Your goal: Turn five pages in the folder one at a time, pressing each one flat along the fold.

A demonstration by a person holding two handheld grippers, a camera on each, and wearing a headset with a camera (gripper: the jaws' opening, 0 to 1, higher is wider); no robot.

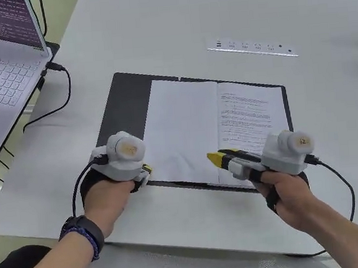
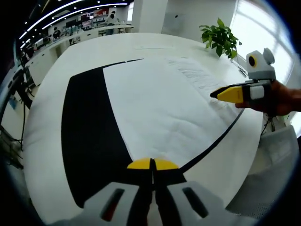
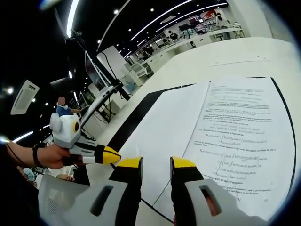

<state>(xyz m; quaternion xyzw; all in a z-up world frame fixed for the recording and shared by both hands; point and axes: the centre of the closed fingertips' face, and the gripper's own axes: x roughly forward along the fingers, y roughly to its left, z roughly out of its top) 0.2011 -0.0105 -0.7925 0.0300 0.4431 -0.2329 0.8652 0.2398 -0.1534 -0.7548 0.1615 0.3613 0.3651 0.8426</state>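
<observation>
At far left, laptop, cut off by the picture edge. Then folder, lying open on the white table. Left gripper at the folder's near edge, tips pressed together on nothing. Blank page beside it. Right gripper near the bottom of the fold, jaws parted, grasping nothing. Printed page at right. Looks like a pause between turns, or the pressing along the fold. Next probably calls for pinching one single sheet at the printed page's edge and sweeping it over. Number of pages already turned: impossible to tell. Contact of the right tips with the paper: hard to judge. Printed text too small to read.
</observation>
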